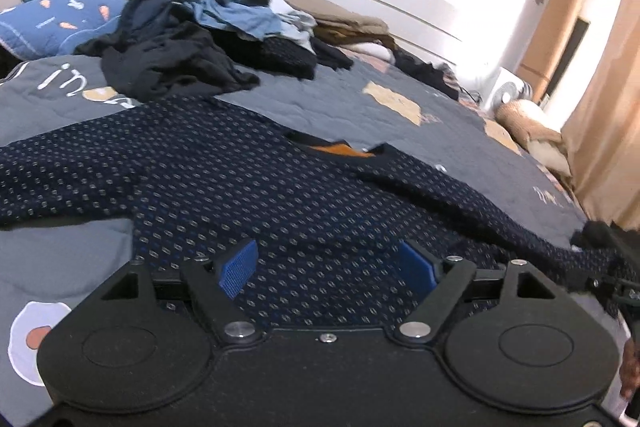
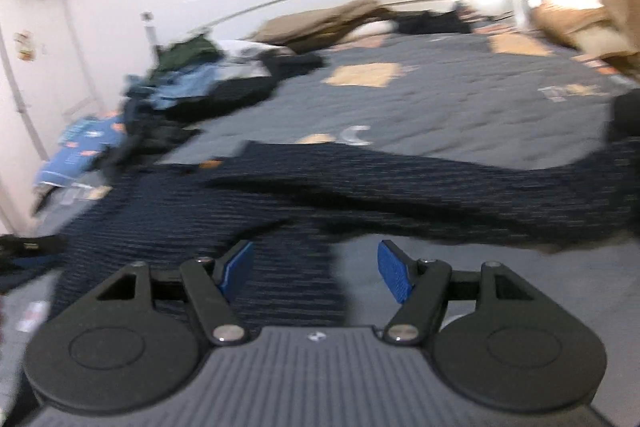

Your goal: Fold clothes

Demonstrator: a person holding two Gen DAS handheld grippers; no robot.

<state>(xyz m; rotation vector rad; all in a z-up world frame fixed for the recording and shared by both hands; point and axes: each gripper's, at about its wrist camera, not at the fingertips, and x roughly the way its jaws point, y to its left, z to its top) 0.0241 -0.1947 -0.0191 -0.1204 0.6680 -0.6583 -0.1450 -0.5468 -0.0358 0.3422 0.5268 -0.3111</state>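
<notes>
A navy sweater with small pale dots (image 1: pixel 248 187) lies flat on the grey quilt (image 1: pixel 340 99), with orange lining showing at its neckline (image 1: pixel 340 150). My left gripper (image 1: pixel 328 269) hovers low over the sweater's body, open, with nothing between its blue pads (image 1: pixel 238 269). One sleeve (image 1: pixel 480 211) runs right, up to the black frame of the other gripper (image 1: pixel 612 267) at the edge. In the blurred right wrist view, the right gripper (image 2: pixel 316 271) is open and empty, over the sweater (image 2: pixel 180 219) and bare quilt. The sleeve (image 2: pixel 480 195) stretches across ahead of it.
An unfolded clothes pile (image 1: pixel 192 19) fills the bed's far left, with folded tan pieces (image 1: pixel 344 21) beside it against the white headboard. A blue patterned pillow (image 1: pixel 52 23) lies far left. A white fan (image 1: pixel 508 91) and a tan curtain (image 1: pixel 612 107) stand right of the bed.
</notes>
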